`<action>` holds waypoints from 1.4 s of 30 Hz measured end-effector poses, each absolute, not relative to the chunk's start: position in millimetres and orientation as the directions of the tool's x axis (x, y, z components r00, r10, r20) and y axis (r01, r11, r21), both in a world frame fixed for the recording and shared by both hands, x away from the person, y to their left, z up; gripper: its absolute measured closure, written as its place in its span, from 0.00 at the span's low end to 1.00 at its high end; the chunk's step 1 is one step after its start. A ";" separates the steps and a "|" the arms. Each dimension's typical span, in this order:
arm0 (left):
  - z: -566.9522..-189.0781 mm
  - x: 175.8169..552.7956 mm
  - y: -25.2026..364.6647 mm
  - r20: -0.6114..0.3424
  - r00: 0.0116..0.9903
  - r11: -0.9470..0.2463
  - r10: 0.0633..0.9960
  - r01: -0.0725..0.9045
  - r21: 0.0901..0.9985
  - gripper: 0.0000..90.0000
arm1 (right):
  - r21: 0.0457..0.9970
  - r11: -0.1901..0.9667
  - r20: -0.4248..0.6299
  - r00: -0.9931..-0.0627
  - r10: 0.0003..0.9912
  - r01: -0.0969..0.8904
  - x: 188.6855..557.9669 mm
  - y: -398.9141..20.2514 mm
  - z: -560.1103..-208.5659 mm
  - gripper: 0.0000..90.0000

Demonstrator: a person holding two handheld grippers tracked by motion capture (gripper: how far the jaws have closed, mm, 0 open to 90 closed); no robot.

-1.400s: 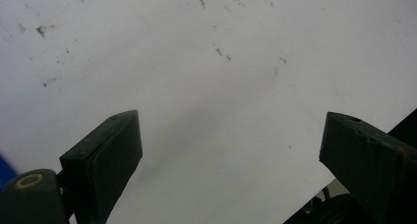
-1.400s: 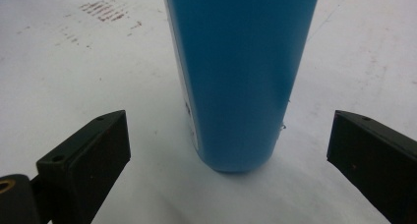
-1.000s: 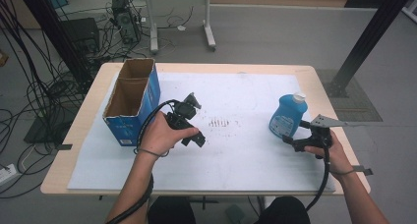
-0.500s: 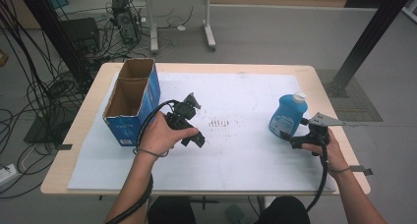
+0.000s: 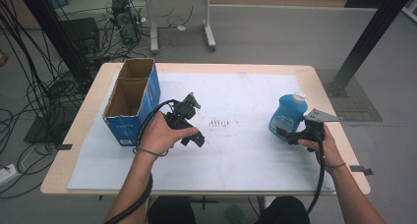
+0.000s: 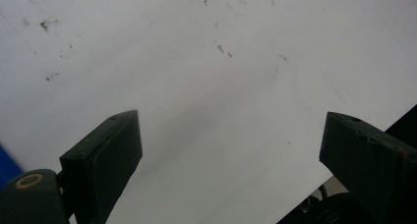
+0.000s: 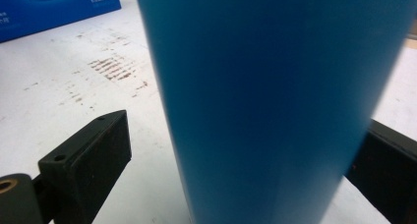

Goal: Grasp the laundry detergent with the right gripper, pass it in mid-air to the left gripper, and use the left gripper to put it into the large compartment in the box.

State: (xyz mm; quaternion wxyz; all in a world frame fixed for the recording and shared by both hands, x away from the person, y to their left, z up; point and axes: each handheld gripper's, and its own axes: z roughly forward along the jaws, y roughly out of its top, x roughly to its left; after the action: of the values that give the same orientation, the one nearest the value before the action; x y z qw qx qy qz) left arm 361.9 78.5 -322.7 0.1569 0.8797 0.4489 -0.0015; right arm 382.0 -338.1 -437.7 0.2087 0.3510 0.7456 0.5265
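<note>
A blue bottle point(image 5: 286, 115) with a white cap stands upright on the right part of the white mat point(image 5: 236, 160). My right gripper point(image 5: 286, 134) is open just in front of it. In the right gripper view the bottle point(image 7: 275, 101) stands between the two jaws of the right gripper point(image 7: 241, 155), with a gap on the left side. My left gripper point(image 5: 191, 122), held in a hand at the middle left, is open over bare mat. Nothing lies between the jaws of the left gripper point(image 6: 231, 150).
An open blue cardboard box point(image 5: 130, 103) stands at the mat's left edge, and its side point(image 7: 54, 8) shows far off. Brown smudges point(image 5: 222, 122) mark the mat's centre. The floor to the left holds cables and equipment, and a black post rises at the right.
My right gripper has edged left, closer around the blue bottle. The left gripper has stayed where it was.
</note>
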 end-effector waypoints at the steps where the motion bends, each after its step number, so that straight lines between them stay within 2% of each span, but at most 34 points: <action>1: -323.5 362.1 79.1 -0.144 0.595 -0.547 0.791 0.792 0.271 0.10 | 0.930 0.205 0.054 -0.666 0.744 0.305 382.8 -337.0 -437.5 0.03; 42: -323.9 362.7 78.2 -0.144 0.592 -0.547 0.793 0.796 0.259 0.09 | 0.933 0.194 0.060 -0.662 0.747 0.303 384.5 -338.2 -435.1 0.04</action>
State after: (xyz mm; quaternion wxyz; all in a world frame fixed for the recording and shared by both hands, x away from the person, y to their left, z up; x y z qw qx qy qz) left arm 362.7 78.2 -323.9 0.1498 0.8796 0.4515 -0.0050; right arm 384.5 -338.2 -435.1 0.2105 0.3533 0.7434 0.5274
